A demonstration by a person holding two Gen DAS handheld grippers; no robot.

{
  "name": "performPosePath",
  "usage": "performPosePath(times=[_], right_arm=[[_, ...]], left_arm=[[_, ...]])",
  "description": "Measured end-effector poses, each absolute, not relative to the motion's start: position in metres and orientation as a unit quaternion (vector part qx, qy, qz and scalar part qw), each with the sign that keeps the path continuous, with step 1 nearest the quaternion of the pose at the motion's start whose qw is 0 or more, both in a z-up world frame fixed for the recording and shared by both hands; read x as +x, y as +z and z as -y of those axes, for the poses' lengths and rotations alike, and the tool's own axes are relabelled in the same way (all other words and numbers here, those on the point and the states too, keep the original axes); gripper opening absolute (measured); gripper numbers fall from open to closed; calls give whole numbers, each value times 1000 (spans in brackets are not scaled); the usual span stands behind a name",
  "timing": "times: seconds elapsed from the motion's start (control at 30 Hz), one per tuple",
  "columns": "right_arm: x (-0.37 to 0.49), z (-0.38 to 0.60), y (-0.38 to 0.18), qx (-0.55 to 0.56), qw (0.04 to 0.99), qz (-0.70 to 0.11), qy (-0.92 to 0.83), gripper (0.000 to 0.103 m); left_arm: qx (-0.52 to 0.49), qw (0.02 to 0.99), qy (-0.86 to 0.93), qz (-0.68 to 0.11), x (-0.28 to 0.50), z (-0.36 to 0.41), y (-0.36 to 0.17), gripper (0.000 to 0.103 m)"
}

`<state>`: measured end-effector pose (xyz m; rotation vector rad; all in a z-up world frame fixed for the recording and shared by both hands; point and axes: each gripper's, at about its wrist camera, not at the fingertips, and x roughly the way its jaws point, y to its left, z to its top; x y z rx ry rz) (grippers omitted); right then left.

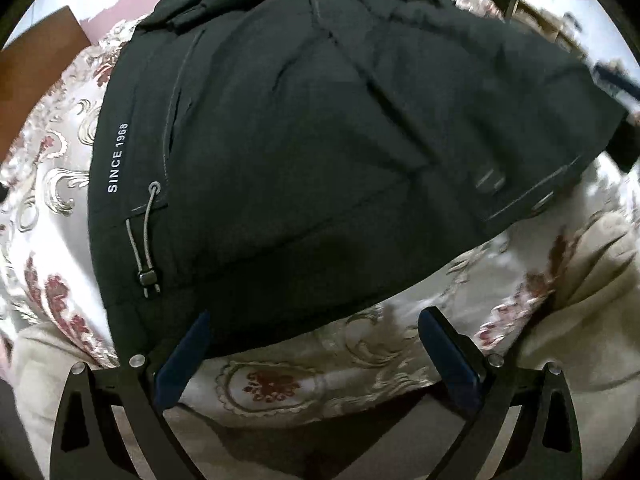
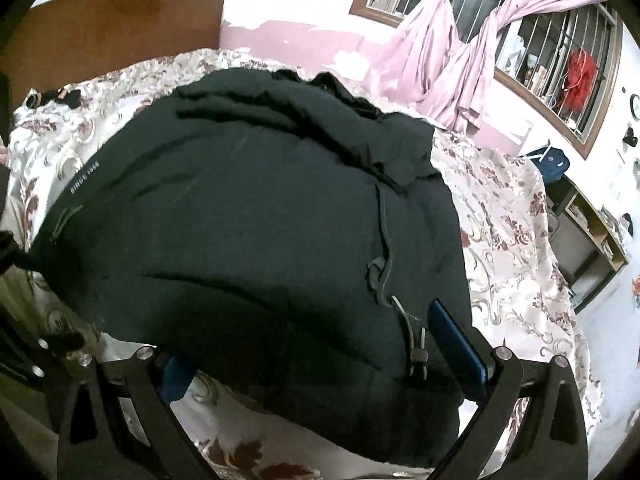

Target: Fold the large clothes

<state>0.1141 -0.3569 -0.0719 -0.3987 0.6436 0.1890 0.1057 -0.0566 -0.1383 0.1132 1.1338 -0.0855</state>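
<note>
A large black jacket (image 1: 320, 128) with "SINCE 1968" print and grey drawcords lies bunched on a floral bedspread (image 1: 280, 384). My left gripper (image 1: 316, 328) is open, its blue-padded fingers (image 1: 184, 360) at the jacket's near hem, the left one touching the fabric. In the right wrist view the same jacket (image 2: 248, 232) fills the middle. My right gripper (image 2: 312, 344) is open, its jaws spread around the jacket's near hem, with the right finger (image 2: 452, 340) beside a drawcord toggle (image 2: 418, 356). The left finger is partly hidden under the fabric.
A wooden headboard (image 2: 116, 28) stands at the far left. Pink curtains (image 2: 448, 56) hang at a barred window at the back right. A shelf unit (image 2: 588, 236) stands right of the bed. The other gripper's parts (image 2: 24, 320) show at the left edge.
</note>
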Motion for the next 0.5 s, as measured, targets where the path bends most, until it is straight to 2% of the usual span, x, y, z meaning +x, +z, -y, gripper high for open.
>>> performPosePath(times=[0.23, 0.33, 0.4, 0.47, 0.5], right_arm=[[120, 360, -57, -177, 931, -305, 99, 101], [121, 361, -55, -168, 932, -305, 99, 101], [121, 360, -55, -169, 932, -304, 98, 101], [122, 360, -55, -170, 932, -304, 98, 101], [122, 360, -55, -171, 932, -305, 98, 101]], left_arm=[[114, 854, 43, -506, 113, 62, -136, 99], [119, 853, 64, -504, 117, 59, -138, 83], [111, 849, 67, -513, 121, 55, -142, 67], [100, 845, 68, -521, 123, 51, -145, 59], [95, 846, 70, -521, 124, 50, -145, 58]])
